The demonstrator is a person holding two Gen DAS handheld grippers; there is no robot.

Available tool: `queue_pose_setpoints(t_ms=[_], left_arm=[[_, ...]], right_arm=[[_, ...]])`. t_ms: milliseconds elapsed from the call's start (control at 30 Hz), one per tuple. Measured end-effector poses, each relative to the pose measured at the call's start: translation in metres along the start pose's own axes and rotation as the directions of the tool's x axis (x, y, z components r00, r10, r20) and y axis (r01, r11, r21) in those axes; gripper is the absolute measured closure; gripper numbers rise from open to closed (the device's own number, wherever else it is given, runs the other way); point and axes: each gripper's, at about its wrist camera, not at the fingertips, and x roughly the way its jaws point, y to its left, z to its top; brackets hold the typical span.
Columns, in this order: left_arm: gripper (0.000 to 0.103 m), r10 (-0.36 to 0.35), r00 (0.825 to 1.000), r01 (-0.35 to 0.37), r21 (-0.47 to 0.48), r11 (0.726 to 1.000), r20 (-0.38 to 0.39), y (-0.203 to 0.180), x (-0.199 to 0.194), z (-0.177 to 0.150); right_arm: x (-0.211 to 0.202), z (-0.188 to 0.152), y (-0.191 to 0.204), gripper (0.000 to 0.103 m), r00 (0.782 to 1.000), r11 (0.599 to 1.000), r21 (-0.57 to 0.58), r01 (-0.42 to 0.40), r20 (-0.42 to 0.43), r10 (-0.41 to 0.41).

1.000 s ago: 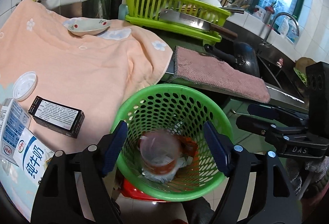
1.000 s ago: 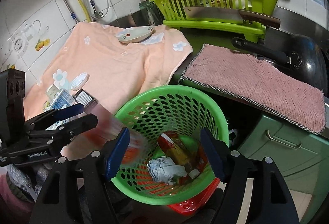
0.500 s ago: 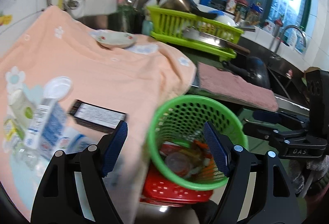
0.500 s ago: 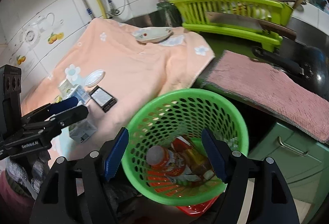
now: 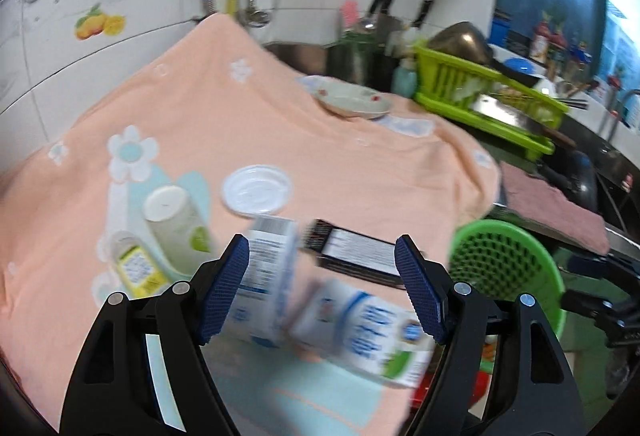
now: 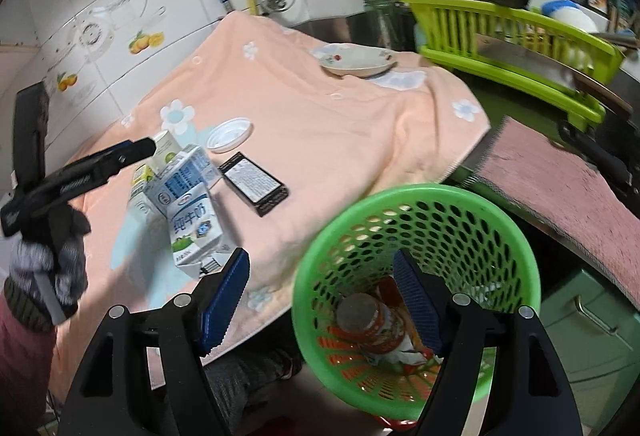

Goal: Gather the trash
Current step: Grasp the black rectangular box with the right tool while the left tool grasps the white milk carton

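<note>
Step in hand: the reach for the next piece of trash. The left gripper [image 5: 322, 290] hangs wide open over two milk cartons [image 5: 320, 304] lying on the towel-covered counter [image 5: 280, 124], gripping nothing; the cartons sit between its jaws in view, contact not evident. The right gripper [image 6: 322, 298] is also wide open and empty, above the green basket [image 6: 416, 220], which already holds a jar and wrappers. Next move, in my judgement: lower onto one carton, close, carry to the basket. A black box [image 6: 255, 183], lid [image 6: 229, 133] and bottle [image 5: 176, 220] remain.

Count on peach towel [image 6: 320, 124]: 2 milk cartons [image 6: 192, 220], 2 small bottles [image 5: 176, 220], 1 white lid [image 6: 230, 133], 1 black box [image 6: 256, 183], 1 dish [image 6: 357, 63]. 1 green basket [image 6: 472, 204]. 1 dish rack [image 6: 516, 48].
</note>
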Motion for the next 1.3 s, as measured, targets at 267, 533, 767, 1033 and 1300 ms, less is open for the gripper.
queue_pose_setpoints(t_ms=[267,533,767,1033,1300], left_arm=[[0.031,0.003,0.994,-0.005,-0.018,1.000,-0.111,0.031,0.040,-0.002],[0.031,0.001,0.984,0.001,0.015,1.000,-0.176,0.033,0.066,-0.005],[0.043,-0.008,0.974,0.018,0.044,0.999,-0.226,0.030,0.082,-0.007],[0.063,-0.014,0.967,0.024,0.036,0.999,-0.254,0.031,0.090,-0.011],[0.064,-0.014,0.982,0.019,0.023,1.000,-0.191,0.036,0.070,-0.001]], right_arm=[[0.021,0.016,0.018,0.031,0.999,0.999,-0.050,-0.016,-0.029,0.014],[0.046,0.034,0.031,0.031,0.998,0.994,-0.108,-0.034,-0.064,0.028],[0.067,0.051,0.045,0.031,0.994,0.984,-0.169,-0.065,-0.100,0.049],[0.098,0.067,0.056,0.037,0.985,0.966,-0.240,-0.098,-0.161,0.060],[0.135,0.076,0.063,0.044,0.973,0.946,-0.295,-0.137,-0.221,0.072]])
